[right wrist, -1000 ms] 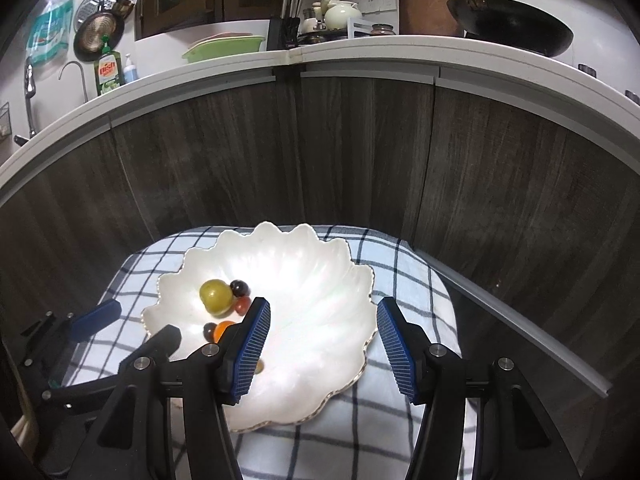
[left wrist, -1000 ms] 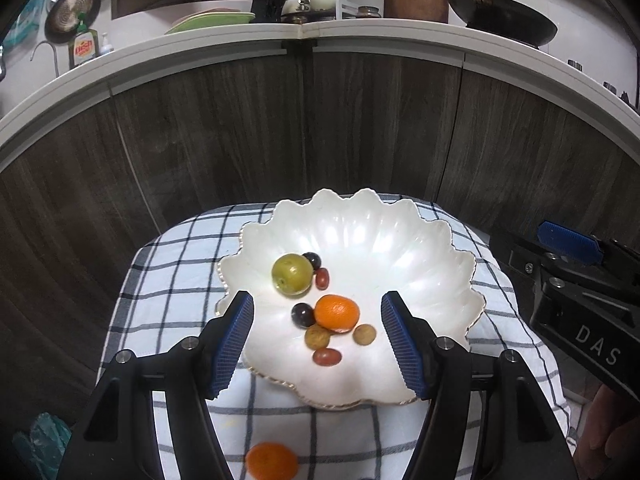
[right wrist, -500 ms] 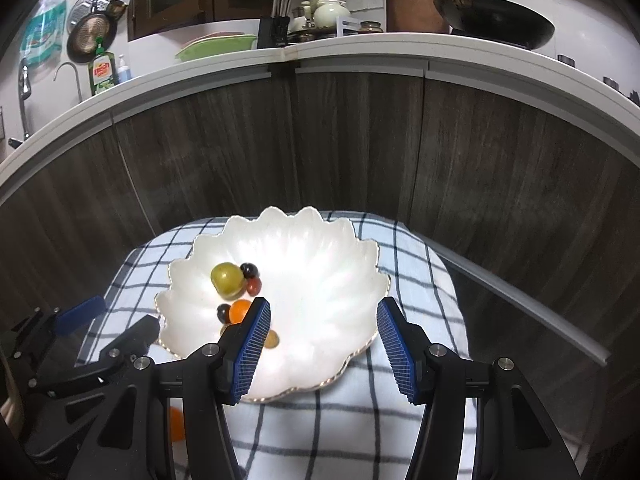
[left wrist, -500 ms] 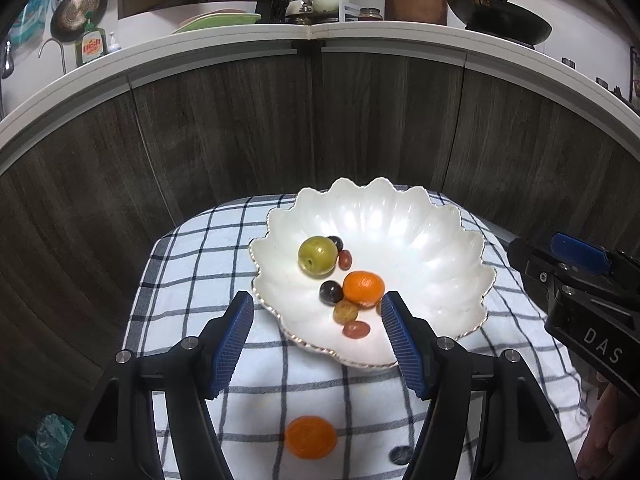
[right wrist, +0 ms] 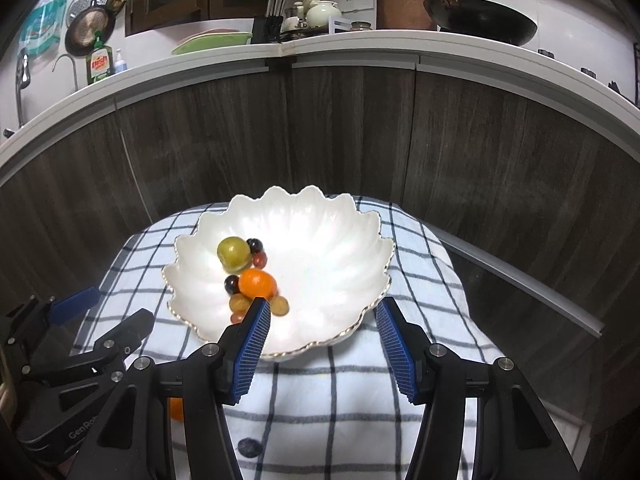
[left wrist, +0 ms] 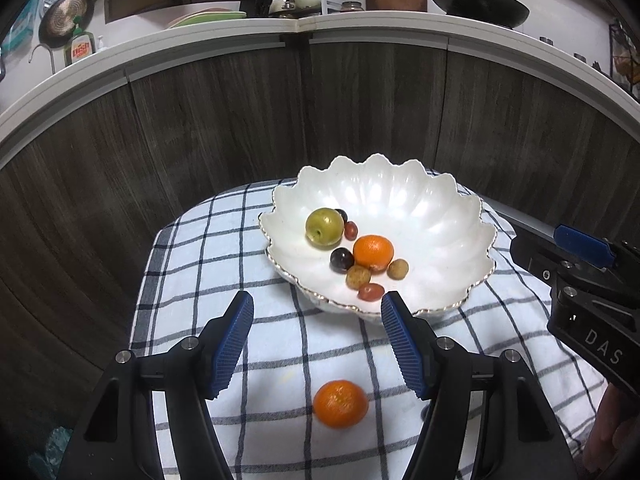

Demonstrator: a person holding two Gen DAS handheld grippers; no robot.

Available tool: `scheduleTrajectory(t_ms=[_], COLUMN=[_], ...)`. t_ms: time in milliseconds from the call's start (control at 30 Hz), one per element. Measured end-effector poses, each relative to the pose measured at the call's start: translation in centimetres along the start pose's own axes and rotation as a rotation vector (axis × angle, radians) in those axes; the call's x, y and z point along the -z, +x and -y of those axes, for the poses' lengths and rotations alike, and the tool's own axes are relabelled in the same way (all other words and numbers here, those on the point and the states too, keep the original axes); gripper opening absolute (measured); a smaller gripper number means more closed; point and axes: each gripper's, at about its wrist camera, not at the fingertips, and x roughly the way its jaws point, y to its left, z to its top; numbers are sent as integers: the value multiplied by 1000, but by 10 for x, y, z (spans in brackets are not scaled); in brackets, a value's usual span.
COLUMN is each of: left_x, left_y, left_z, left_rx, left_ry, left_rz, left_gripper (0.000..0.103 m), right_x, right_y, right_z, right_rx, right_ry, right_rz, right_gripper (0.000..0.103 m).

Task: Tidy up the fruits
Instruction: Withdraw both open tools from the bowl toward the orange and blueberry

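Fruits: seven in scalloped bowl [left wrist: 452, 216], one orange [left wrist: 340, 403] on cloth; both claws half-open, empty.

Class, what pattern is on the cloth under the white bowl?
The cloth is white with dark checked lines, clearest in the left wrist view.

You've got one white scalloped bowl [left wrist: 440, 216] on one checked cloth [left wrist: 224, 240]. Two oranges: one in the bowl [left wrist: 373, 251], one loose on the cloth [left wrist: 340, 404]. Plus one green plum [left wrist: 324, 227], and six small grape-sized fruits in the bowl [left wrist: 342, 259].
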Motion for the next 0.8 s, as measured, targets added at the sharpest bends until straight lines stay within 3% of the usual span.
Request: scheduleTrajectory(t_ms=[433, 800], left_x=[33, 59], left_y=[4, 9], left_z=[-2, -6], left_rx=[39, 48], left_ry=[76, 65], left_rz=[-16, -27], left_gripper=[65, 67], right_x=[26, 56], right_y=[-6, 0], right_z=[-17, -26], right_rx=[43, 42], right_ry=[-41, -29], right_rz=[-2, -50], right_gripper=[57, 57])
